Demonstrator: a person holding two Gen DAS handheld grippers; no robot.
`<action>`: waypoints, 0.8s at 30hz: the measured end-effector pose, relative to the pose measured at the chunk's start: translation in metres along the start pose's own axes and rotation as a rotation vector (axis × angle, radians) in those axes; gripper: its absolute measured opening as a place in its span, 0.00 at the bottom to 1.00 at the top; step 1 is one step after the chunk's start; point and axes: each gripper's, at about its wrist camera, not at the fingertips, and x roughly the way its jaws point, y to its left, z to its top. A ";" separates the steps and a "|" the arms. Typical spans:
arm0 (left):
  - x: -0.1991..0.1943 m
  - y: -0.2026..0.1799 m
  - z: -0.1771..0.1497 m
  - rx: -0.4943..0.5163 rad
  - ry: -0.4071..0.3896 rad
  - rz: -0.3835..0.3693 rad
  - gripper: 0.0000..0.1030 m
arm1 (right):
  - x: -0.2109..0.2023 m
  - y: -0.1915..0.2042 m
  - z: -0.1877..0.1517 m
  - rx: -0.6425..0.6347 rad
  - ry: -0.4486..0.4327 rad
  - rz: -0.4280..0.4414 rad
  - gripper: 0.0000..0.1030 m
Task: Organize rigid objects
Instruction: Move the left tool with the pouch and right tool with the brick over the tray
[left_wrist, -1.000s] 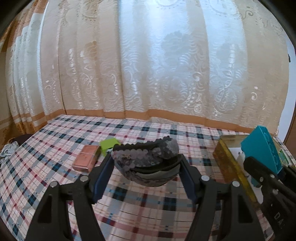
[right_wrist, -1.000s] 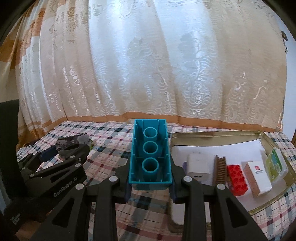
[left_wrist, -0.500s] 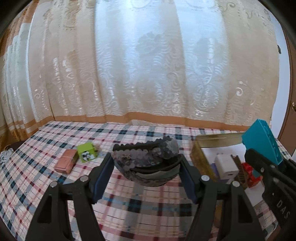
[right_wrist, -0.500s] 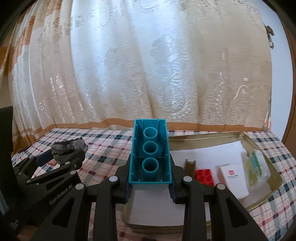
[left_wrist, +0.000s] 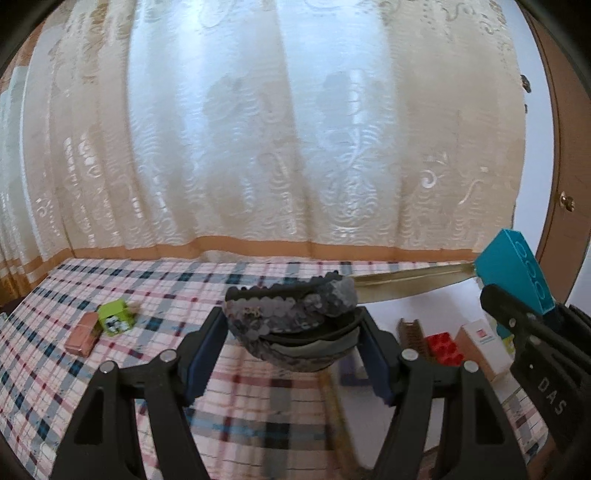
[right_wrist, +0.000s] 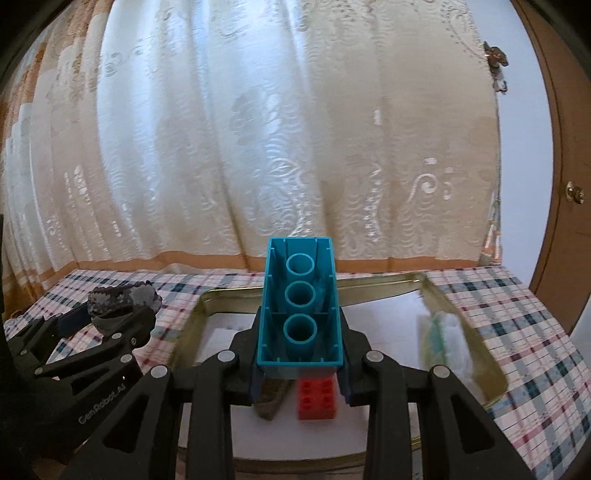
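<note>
Left gripper (left_wrist: 291, 336) – jaws set fairly wide and pressed on both ends of a grey sequined headband (left_wrist: 291, 314), which hangs clear of the checked tablecloth (left_wrist: 55, 369). Ahead and to the left of this gripper, on the cloth, lie a lime-green cube (left_wrist: 114, 317) and, just beside it, a pink flat box (left_wrist: 84, 333). To its right sits the gold tray (left_wrist: 406, 282) with its white lining; a brown comb (left_wrist: 412, 334), a red building brick (left_wrist: 445, 347) and a white carton (left_wrist: 480, 347) lie inside.

Right gripper (right_wrist: 299, 369) – jaws narrow, clamped on the sides of a teal building brick (right_wrist: 299, 306). The brick's hollow underside with three round tubes faces the camera; it is held above the tray (right_wrist: 461, 317), not touching it. Directly below the jaws on the white lining: the red brick (right_wrist: 317, 400) and, just to its left, the comb (right_wrist: 271, 400). A blurred pale packet with green print (right_wrist: 443, 339) lies to the right of the gripper, near the tray's right wall. The left gripper (right_wrist: 122, 325) with the headband (right_wrist: 122, 297) shows to the left, over the cloth beside the tray's left wall.

Lace curtain (right_wrist: 258, 147) fills the background; a brown door (right_wrist: 565, 184) at far right.
</note>
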 end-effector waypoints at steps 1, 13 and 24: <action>0.001 -0.004 0.001 0.001 0.000 -0.006 0.67 | 0.000 -0.003 0.001 -0.003 -0.002 -0.010 0.33; 0.017 -0.042 0.004 0.025 0.021 -0.072 0.67 | 0.014 -0.048 0.006 0.020 0.010 -0.107 0.33; 0.031 -0.065 0.000 0.044 0.060 -0.101 0.67 | 0.037 -0.067 0.001 -0.013 0.069 -0.166 0.33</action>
